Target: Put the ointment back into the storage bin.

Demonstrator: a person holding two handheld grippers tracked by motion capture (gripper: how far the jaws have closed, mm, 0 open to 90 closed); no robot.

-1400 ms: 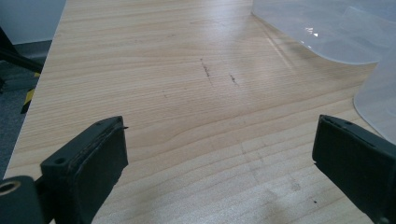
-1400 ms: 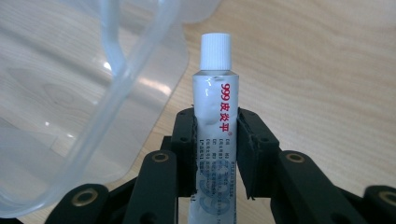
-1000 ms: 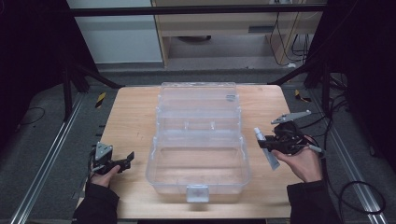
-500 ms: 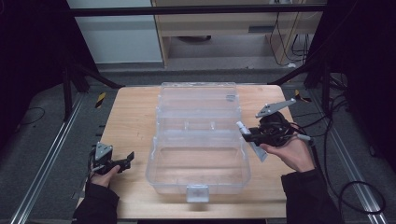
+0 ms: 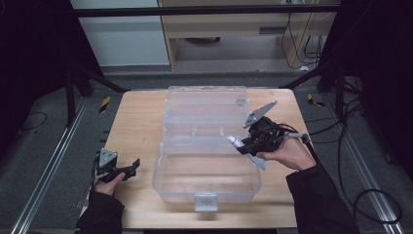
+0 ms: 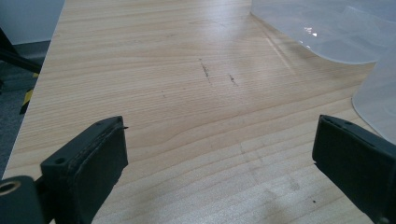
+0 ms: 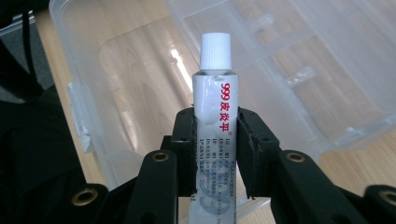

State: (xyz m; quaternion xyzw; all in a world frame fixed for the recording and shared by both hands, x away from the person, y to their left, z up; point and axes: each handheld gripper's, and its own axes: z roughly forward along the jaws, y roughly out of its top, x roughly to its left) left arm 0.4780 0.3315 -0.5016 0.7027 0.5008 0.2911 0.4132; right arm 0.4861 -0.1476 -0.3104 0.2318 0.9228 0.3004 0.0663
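Right gripper view, tongs clamping tube, left tongs wide

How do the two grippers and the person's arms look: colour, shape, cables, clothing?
Both the left gripper and the right gripper are black, each claw ending in two flat rectangular pads. Each carries a grey three-cornered plate. A cable trails from the right one. The person wears dark long sleeves; the hands are bare.

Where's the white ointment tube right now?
The white tube is clamped in the right hand-held gripper, over the right rim of the clear plastic box.
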